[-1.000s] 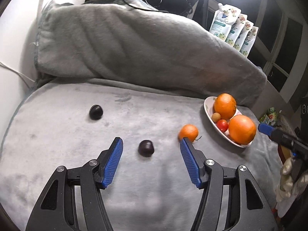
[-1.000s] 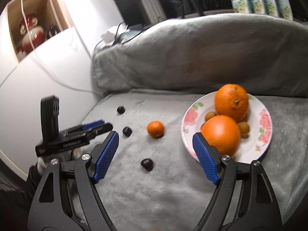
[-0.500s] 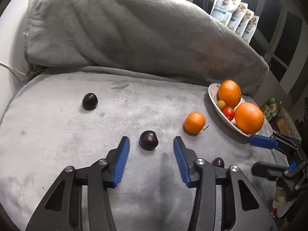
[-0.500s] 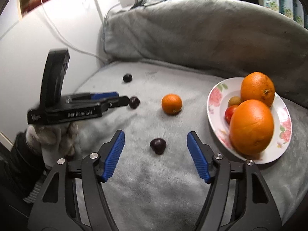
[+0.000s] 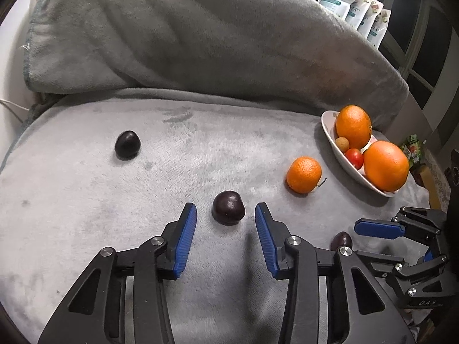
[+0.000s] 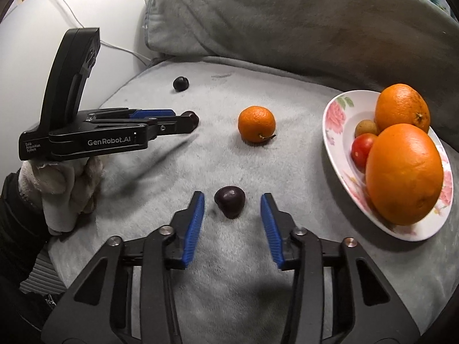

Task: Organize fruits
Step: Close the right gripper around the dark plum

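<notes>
Three dark chestnut-like fruits lie on the grey blanket. My left gripper (image 5: 226, 211) is open, its fingers on either side of one dark fruit (image 5: 228, 207), not touching it. My right gripper (image 6: 232, 200) is open around a second dark fruit (image 6: 230, 201), which also shows half hidden in the left wrist view (image 5: 341, 240). The third dark fruit (image 5: 127, 144) lies far left. A small mandarin (image 5: 304, 175) lies beside a floral plate (image 6: 334, 114) that holds two big oranges (image 6: 404, 172), a red tomato (image 6: 362, 149) and a small brown fruit (image 6: 365, 127).
A grey blanket-covered backrest (image 5: 200, 43) rises behind the seat. Several white refill pouches (image 5: 355, 3) stand at the back right. A white wall with cables (image 6: 86, 28) is at the left. The gloved hand (image 6: 66, 183) holds the left gripper.
Both grippers have moved down and forward onto their dark fruits. Their fingers have narrowed around the fruits but remain open.
</notes>
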Tool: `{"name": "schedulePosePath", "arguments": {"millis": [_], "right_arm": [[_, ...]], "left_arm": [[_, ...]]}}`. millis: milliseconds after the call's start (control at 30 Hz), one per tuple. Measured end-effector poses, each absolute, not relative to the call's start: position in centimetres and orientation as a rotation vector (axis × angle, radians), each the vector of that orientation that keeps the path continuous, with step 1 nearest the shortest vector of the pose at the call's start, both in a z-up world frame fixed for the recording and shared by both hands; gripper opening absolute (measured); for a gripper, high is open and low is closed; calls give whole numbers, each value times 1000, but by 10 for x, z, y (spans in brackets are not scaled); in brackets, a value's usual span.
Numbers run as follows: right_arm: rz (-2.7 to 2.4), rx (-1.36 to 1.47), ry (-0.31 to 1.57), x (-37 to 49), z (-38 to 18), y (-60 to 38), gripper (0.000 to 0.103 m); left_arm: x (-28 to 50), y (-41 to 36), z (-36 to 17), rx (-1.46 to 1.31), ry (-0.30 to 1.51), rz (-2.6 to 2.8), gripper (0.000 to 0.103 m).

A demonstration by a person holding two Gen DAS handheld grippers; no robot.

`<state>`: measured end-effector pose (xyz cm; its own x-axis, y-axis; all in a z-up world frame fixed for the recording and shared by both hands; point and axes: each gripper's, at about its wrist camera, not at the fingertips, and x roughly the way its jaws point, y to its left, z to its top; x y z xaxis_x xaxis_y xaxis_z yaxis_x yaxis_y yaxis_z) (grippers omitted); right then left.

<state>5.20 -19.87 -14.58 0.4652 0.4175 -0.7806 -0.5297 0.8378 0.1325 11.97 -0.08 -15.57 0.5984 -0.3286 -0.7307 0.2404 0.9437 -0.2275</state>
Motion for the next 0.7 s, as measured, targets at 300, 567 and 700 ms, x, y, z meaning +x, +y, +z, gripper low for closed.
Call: {"name": "schedulePosePath", "arguments": {"millis": [300,567,700], "right_arm": [[584,-159,938,56,-154,-192,29],[587,-166,937,56,-155,-190,25],[587,-158,931,56,-154,-190,25]], "left_arm": [[130,-9,-162,-88,894,-319,32],[130,-15,-162,-69,880,-314,22],[130,-13,-162,-78,879,-315,21]]}}
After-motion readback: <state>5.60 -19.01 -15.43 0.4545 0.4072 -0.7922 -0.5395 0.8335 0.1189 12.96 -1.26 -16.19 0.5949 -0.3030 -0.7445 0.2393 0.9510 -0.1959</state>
